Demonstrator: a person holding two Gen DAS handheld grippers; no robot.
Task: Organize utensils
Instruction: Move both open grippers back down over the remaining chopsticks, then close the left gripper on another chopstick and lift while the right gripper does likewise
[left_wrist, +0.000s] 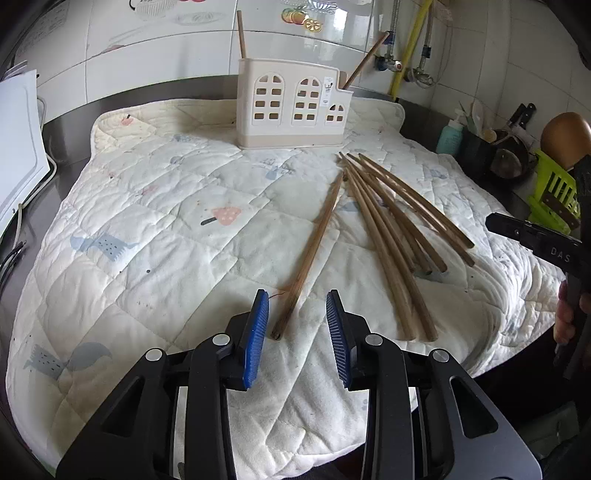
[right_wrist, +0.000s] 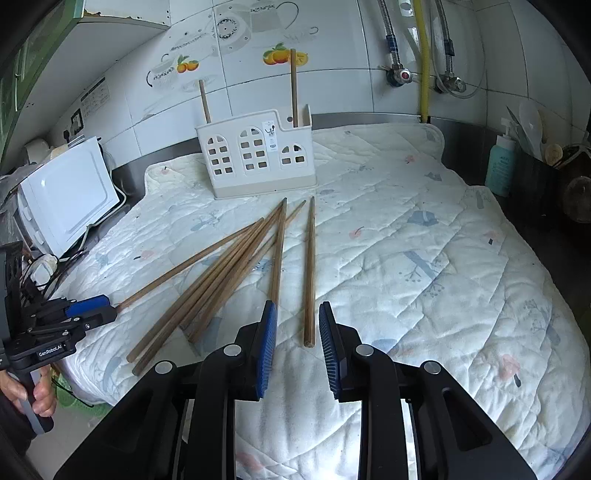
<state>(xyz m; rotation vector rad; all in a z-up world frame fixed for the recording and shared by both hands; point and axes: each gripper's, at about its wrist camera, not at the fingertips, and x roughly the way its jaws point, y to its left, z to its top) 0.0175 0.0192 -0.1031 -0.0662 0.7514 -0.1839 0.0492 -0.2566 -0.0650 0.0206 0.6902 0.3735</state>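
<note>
Left gripper (left_wrist: 297, 295): fingers spread, pinching nothing, straddling a lone chopstick (left_wrist: 310, 254).
Right gripper (right_wrist: 297, 306): fingers spread, another chopstick's (right_wrist: 309, 273) end between them.
Holder (left_wrist: 293, 107): 12 o'clock on the quilt (left_wrist: 166, 206), two sticks upright inside.

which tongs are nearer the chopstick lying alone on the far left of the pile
Left. The left tongs have that lone chopstick with its near end between their open pads; the right tongs straddle the chopstick at the pile's opposite side.
</note>
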